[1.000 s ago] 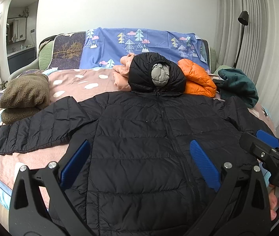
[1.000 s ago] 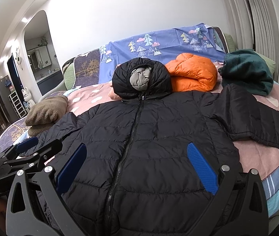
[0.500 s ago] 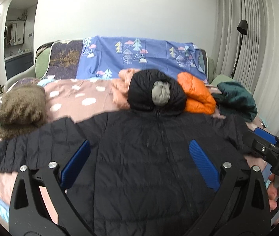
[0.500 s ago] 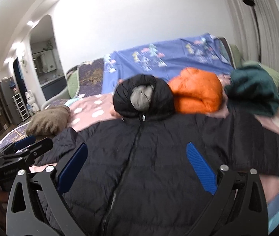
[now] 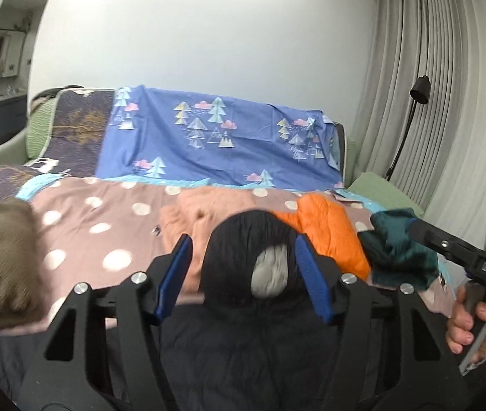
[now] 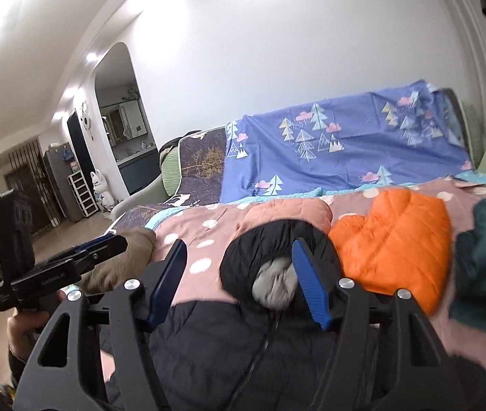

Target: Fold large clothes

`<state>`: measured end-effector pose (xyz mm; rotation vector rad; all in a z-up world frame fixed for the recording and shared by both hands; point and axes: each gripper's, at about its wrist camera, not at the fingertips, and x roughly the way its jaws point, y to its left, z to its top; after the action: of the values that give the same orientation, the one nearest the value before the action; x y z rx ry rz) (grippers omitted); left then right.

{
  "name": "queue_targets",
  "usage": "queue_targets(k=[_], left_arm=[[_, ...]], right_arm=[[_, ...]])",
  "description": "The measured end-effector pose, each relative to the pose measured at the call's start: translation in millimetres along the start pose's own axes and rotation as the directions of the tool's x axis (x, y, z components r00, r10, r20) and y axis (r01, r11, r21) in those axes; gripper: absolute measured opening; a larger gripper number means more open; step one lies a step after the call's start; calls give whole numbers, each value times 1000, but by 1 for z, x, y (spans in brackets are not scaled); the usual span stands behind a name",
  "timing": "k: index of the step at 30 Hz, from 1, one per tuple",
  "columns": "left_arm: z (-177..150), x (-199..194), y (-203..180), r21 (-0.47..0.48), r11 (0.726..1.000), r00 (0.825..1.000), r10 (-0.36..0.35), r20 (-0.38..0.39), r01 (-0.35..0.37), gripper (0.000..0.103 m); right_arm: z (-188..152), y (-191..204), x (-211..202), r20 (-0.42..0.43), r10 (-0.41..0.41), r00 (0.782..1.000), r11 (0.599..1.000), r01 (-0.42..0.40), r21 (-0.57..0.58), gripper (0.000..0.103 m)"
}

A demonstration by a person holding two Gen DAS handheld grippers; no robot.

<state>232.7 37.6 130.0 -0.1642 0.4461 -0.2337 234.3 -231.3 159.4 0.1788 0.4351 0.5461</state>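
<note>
A black puffer jacket point(image 5: 243, 349) lies spread on the bed, zip side up. Its hood point(image 5: 232, 274), with a grey lining, points toward the far end. My left gripper point(image 5: 243, 243) hovers above the jacket's upper chest. Its jaws are closing, and only the distant hood shows in the gap between the blue pads point(image 5: 174, 274). My right gripper point(image 6: 239, 245) hangs alongside over the same jacket point(image 6: 226, 342), jaws closing too, with no cloth pressed between its pads. Each gripper shows at the edge of the other's view, held by a hand point(image 5: 472, 322).
Beyond the hood lie a folded orange jacket point(image 5: 328, 229), a dark green garment point(image 5: 397, 250) and a salmon quilted piece point(image 5: 208, 212). A brown fleece point(image 5: 0, 263) sits at the left. A blue tree-print sheet point(image 5: 208, 144) drapes the backrest. A floor lamp point(image 5: 414, 102) and curtains stand right.
Both grippers have risen and moved forward toward the hood. Their jaws have narrowed. Less of the jacket's body shows and more of the wall.
</note>
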Motion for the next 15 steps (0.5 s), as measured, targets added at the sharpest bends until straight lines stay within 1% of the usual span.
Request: queue_targets(k=[2,5,7,9,10,12,13,14,15], left_arm=[[15,33,8,-1,999,999,-43,-23,43,63],[20,77,29,-46,992,992,-122,-27,121,63],[12,113,43,-62,988,989,-143,-48,140,62],[-2,142,51,-79,984,983,-165,-75,160,62],[-14,158,57,-90,982,980,-175,-94,167,62],[-33,177,62,-109,985,981,-148,-128,134,62],[-41,187,63,-111,987,980,-129,-152,113,62],[-48,198,62,-102,990,977,-111,-180,94,62],[-53,205,61,-93,993,975,-96,-202,78,62]], right_arm=[[12,-18,26,-17,11,1000,1000,-11,17,65],[15,-55,72,-55,28,998,997,-24,75,65],[7,-83,107,-83,34,996,993,-24,120,65],[-7,-103,134,-119,14,993,993,1,119,66],[-15,-109,147,-138,-1,990,994,17,112,65],[-36,-121,173,-191,-23,981,994,43,103,66],[-42,-125,183,-214,-44,976,994,64,88,66],[-49,-127,193,-238,-86,968,993,103,61,65],[-52,-128,199,-245,-100,964,992,116,53,65]])
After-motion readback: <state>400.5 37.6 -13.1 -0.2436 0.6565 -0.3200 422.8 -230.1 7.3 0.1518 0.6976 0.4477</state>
